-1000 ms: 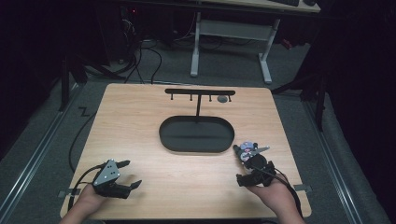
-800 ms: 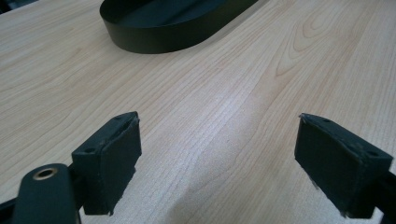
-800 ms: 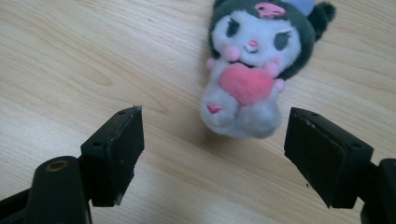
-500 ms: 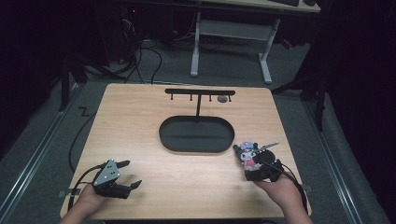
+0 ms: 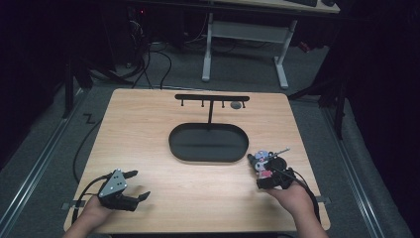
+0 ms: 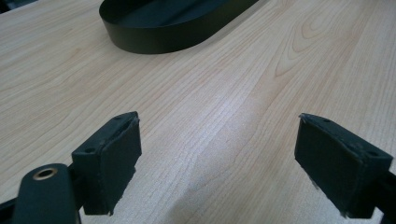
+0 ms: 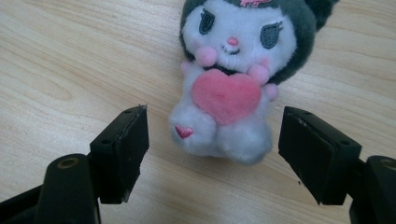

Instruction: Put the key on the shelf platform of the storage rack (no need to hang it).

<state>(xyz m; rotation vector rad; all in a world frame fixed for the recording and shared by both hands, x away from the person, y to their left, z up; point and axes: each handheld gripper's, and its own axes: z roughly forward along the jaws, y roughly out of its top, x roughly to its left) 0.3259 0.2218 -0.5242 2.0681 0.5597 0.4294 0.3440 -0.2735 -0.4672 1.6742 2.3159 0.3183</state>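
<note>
The soft, light plush toy (image 7: 227, 88) beside the black tray (image 5: 208, 142) should squash easily, so the wide-open right gripper (image 7: 214, 144) could pinch its round belly.

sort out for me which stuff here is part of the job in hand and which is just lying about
In the job:
- plush toy, lying on the table between the open jaws of the right gripper
- right gripper

Lying about:
- left gripper, open over bare wood
- black oval tray
- black hook rack behind the tray
- wooden table
</note>
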